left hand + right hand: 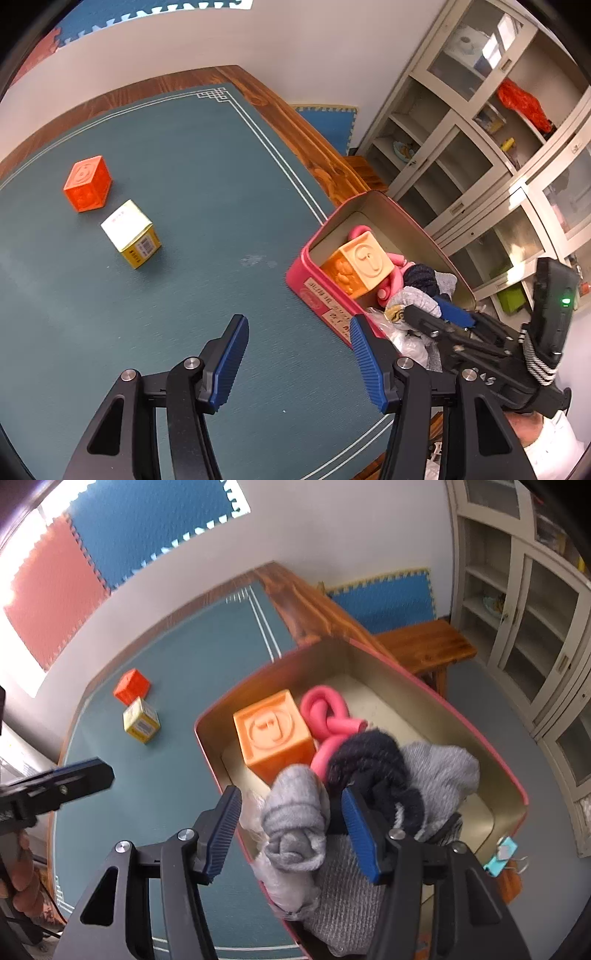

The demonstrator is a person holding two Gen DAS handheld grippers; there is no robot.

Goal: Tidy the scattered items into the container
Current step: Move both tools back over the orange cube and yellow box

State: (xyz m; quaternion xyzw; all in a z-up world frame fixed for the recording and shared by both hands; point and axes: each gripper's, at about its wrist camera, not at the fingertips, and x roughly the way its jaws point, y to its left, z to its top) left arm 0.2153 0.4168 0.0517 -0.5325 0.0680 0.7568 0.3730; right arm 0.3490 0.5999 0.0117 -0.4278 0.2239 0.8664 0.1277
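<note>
A pink tin (317, 295) (207, 746) stands at the table's right edge. It holds an orange block (360, 264) (273, 734), a pink knotted tube (327, 714), a dark sock (373, 760) and grey socks (295, 812). A red-orange cube (88, 183) (132, 686) and a white-and-yellow box (132, 232) (141, 720) lie on the green mat to the left. My left gripper (299, 365) is open and empty over the mat, just left of the tin. My right gripper (291, 830) is open over the tin, fingers either side of a grey sock roll, not gripping it.
The green mat (192, 177) covers a wooden table (295, 125). A cabinet with shelves (480, 122) stands at the right. A wooden bench (424, 646) stands beyond the table. Foam mats (140, 528) hang on the wall.
</note>
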